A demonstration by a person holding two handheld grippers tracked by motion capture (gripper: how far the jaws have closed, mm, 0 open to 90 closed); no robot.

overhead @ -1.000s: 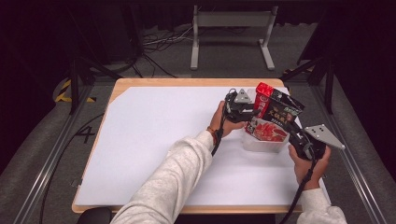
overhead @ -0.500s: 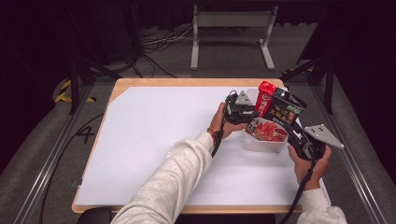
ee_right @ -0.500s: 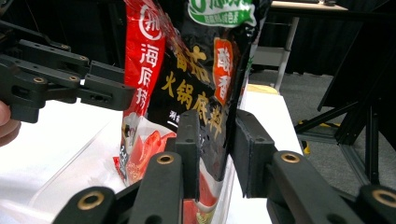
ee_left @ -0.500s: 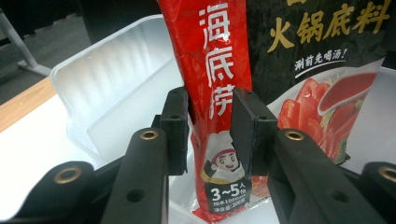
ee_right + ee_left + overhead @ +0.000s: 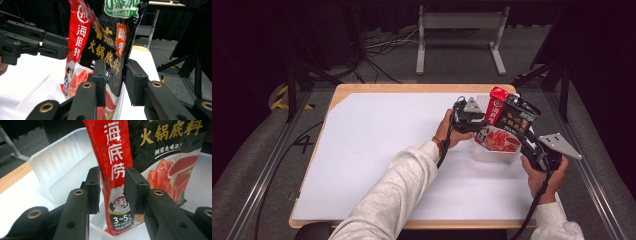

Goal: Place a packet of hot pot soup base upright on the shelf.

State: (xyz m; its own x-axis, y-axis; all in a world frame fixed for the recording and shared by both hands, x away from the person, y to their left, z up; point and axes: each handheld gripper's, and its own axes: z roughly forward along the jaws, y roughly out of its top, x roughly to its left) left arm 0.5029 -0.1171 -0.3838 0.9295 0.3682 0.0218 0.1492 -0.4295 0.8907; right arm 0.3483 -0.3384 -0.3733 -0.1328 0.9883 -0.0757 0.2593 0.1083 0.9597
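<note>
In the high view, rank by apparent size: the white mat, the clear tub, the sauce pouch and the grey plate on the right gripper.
Largest to smallest:
1. White mat, by far.
2. Sauce pouch.
3. Clear tub, partly hidden by the pouch, so its rank against the pouch is unsure.
4. Grey plate on the right gripper.

Bright worktop, dark room, soft close-ups

From the high view the white worktop [image 5: 377, 145] is evenly lit from above and near washed out, while the surroundings fall to near black; shadows under the sleeve [image 5: 392, 200] are faint and the whole picture is slightly soft. In the left gripper view the glossy pouch [image 5: 113, 170] carries pale sheen, the clear tray [image 5: 62, 167] glows milky, and the jaws at the bottom edge blur. In the right gripper view the background is dim and hazy.
</note>
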